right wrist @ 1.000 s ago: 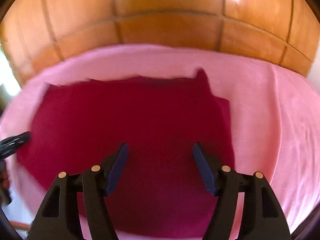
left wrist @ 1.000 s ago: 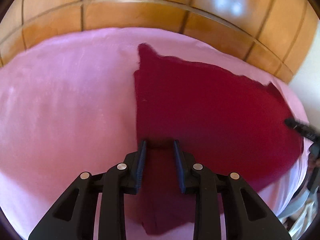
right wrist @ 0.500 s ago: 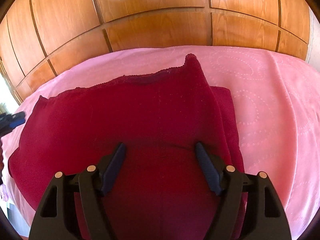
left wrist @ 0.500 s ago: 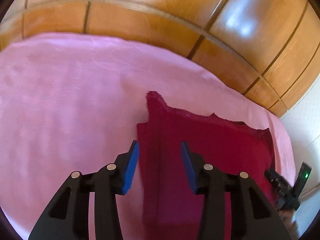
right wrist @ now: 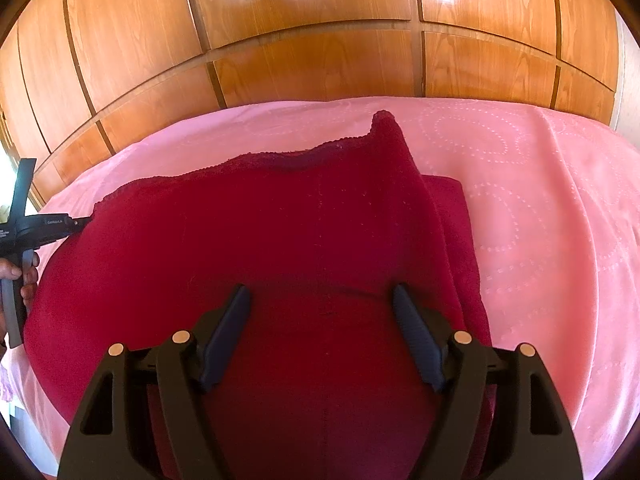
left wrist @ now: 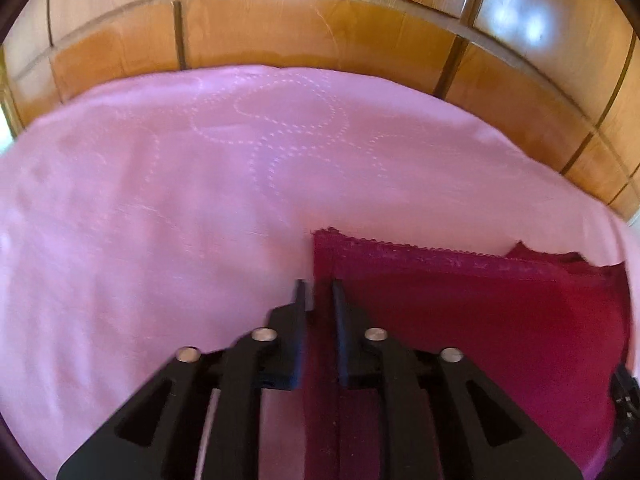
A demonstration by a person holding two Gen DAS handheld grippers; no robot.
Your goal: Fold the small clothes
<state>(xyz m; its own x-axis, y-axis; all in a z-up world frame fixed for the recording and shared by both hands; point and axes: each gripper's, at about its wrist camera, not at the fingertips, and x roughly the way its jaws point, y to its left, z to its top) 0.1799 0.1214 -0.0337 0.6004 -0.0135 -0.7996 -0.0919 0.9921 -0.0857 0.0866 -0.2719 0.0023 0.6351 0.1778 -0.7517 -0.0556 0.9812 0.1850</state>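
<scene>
One dark red garment (right wrist: 280, 248) lies spread on the pink bedcover (right wrist: 540, 208).

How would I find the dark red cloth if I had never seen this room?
Look below the shiny wooden panels for the pink bedspread. Spread on it lies the dark red cloth, the only deep crimson thing there, with a scalloped far edge and one pointed corner sticking up.

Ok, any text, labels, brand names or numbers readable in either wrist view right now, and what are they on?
No text can be read.
Left tool, seen at the edge of the right wrist view: small pale lettering on its black body, too small and blurred to read.
Red garment: no tag or print visible.
Pink bedcover: only a stitched dotted loop pattern, no words.
Wooden panels: no markings.
</scene>
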